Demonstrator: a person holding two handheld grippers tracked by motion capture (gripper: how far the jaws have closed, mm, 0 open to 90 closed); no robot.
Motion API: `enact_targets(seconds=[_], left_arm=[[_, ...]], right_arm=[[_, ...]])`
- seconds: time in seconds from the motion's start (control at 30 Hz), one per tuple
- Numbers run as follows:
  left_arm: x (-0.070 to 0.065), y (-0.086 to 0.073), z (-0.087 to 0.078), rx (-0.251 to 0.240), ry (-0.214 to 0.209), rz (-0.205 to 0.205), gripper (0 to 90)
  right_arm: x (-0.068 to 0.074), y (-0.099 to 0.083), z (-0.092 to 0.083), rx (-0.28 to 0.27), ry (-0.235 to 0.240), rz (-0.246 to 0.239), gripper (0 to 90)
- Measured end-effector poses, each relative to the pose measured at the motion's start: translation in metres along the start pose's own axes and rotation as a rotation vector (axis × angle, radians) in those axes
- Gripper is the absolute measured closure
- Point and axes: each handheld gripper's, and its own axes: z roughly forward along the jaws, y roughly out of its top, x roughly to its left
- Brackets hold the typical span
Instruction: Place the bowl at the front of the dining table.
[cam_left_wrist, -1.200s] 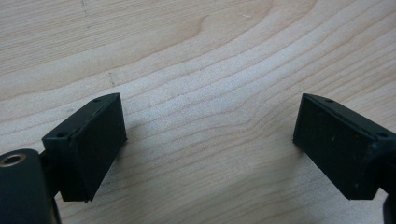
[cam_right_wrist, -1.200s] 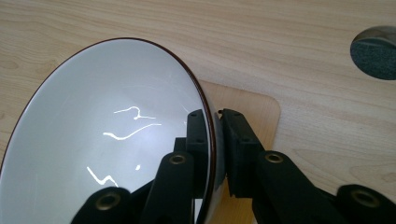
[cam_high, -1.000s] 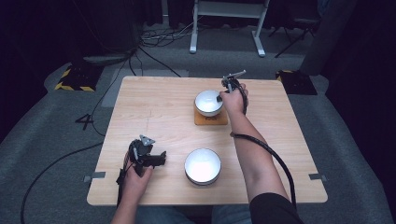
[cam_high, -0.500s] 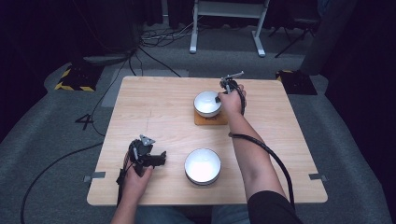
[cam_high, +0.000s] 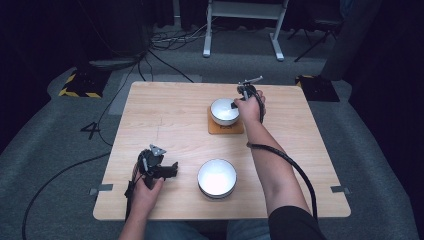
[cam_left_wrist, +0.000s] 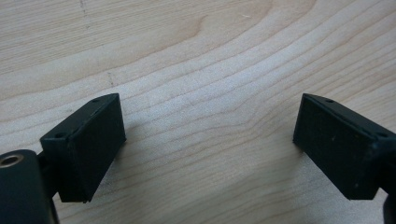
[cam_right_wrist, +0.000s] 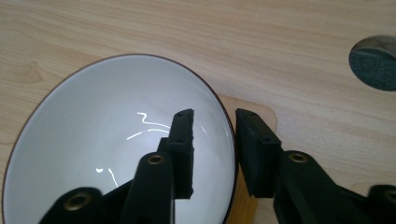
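Observation:
A white bowl (cam_high: 222, 111) (cam_right_wrist: 93, 140) sits on a square wooden coaster (cam_high: 226, 129) (cam_right_wrist: 261, 114) at the far middle of the table. My right gripper (cam_high: 235, 105) (cam_right_wrist: 215, 116) straddles its right rim, one jaw inside the bowl and one outside. Its jaws have just been opening; the rim stands between them with a gap on both sides, so nothing is held. A second white bowl (cam_high: 216, 178) stands near the front edge. To that bowl's left, my left gripper (cam_high: 169, 170) (cam_left_wrist: 210, 140) rests low over bare wood, open wide with nothing between its jaws.
The wooden table (cam_high: 170, 115) stands on grey carpet. A round cable hole (cam_right_wrist: 375, 63) is cut in the tabletop beyond the coaster. Cables trail from both grippers off the front and left. A white metal stand (cam_high: 242, 30) is on the floor behind the table.

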Motion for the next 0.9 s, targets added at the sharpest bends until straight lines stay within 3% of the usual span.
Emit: enact_targets(seconds=[0.13, 0.3, 0.63, 0.9], left_arm=[[0.0, 0.0, 0.0, 0.0, 0.0, -0.001, 9.0], [0.0, 0.0, 0.0, 0.0, 0.0, -0.001, 9.0], [0.0, 0.0, 0.001, -0.001, 0.002, -0.005, 8.7], [0.0, 0.0, 0.0, 0.0, 0.001, -0.006, 8.6]], right_arm=[[0.003, 0.005, -0.006, -0.034, 0.01, -0.007, 54.4], [0.006, 0.008, -0.013, -0.046, 0.015, -0.036, 52.4], [0.014, 0.014, -0.043, -0.081, 0.078, -0.116, 51.4], [0.022, 0.007, -0.072, -0.103, 0.169, -0.172, 51.3]])
